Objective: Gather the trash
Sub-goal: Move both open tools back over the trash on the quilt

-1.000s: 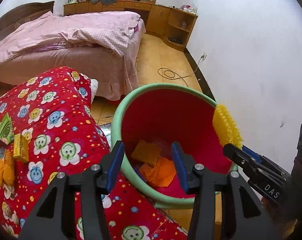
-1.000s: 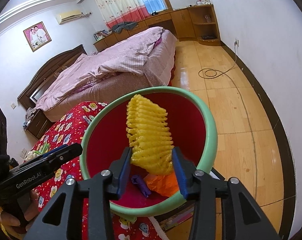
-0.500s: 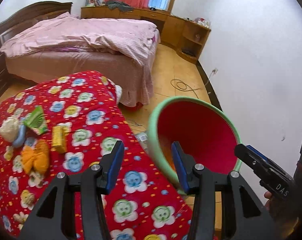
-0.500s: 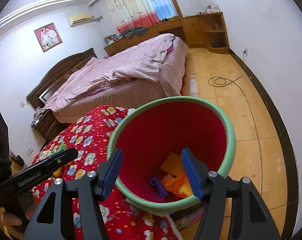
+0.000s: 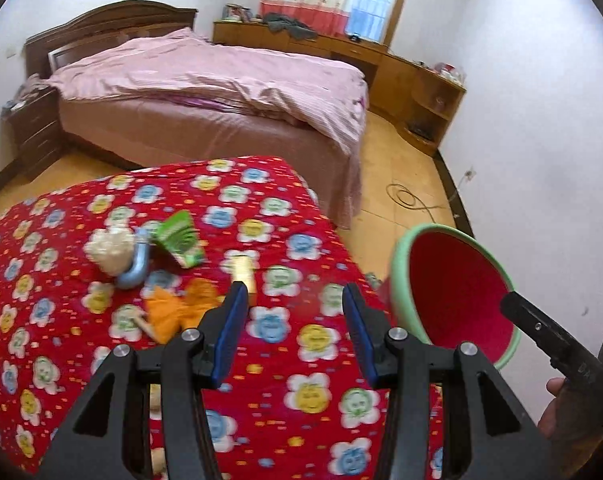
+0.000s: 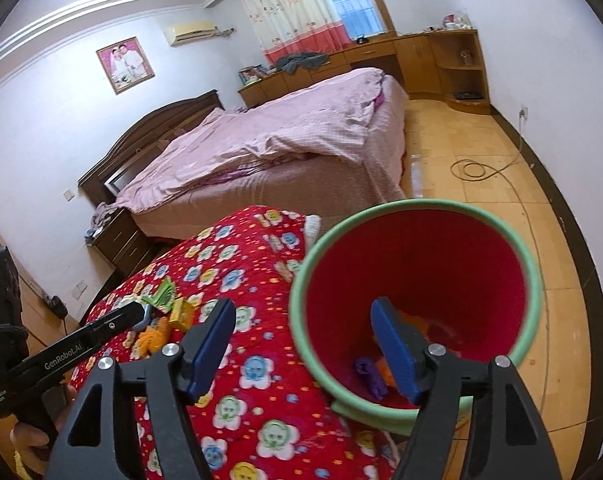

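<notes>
While a red flower-print quilt (image 5: pixel 261 344) covers the bench, trash lies scattered on its left part: a cream crumpled wad (image 5: pixel 108 250), a green printed packet (image 5: pixel 180 239), a small yellow box (image 5: pixel 243 272) and an orange crumpled wrapper (image 5: pixel 181 306). The left gripper (image 5: pixel 293 332) hovers over the quilt, fingers apart and empty. At the bench's right edge stands a red plastic bin with a green rim (image 6: pixel 421 280), holding orange and purple scraps; the right gripper (image 6: pixel 301 348) straddles that rim, its fingers opening, gripping nothing.
</notes>
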The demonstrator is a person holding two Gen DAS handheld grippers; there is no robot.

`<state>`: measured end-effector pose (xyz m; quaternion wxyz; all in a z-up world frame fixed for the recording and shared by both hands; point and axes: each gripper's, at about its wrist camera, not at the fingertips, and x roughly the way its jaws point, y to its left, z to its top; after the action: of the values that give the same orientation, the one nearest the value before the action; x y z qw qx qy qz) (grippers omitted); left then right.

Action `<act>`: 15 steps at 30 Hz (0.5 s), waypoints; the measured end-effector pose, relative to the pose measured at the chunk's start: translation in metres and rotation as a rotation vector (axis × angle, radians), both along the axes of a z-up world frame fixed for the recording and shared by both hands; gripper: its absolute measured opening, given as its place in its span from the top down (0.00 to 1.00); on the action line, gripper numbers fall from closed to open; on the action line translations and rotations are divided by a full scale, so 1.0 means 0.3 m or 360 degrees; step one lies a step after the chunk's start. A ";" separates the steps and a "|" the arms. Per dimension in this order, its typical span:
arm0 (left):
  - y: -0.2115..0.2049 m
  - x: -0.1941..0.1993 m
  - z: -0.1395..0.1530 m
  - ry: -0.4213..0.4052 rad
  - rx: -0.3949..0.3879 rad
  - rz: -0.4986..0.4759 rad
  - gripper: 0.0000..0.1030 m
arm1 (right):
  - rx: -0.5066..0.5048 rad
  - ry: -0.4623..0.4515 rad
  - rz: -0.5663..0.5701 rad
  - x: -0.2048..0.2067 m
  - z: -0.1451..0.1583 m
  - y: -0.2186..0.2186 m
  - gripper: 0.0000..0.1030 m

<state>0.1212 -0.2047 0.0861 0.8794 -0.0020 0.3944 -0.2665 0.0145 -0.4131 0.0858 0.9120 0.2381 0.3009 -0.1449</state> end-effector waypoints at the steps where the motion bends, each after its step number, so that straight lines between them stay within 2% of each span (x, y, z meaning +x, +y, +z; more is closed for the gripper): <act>1: 0.020 0.008 0.002 -0.0003 0.0003 0.0020 0.52 | 0.0002 0.0002 0.0013 0.011 0.000 0.009 0.27; 15: 0.263 0.180 -0.028 0.0006 0.0066 0.0311 0.50 | 0.0039 0.0013 0.0190 0.212 -0.011 0.146 0.22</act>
<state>0.1753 -0.1260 0.0776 0.9003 -0.0228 0.3995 -0.1714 0.0782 -0.3694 0.0826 0.9149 0.2302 0.3200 -0.0876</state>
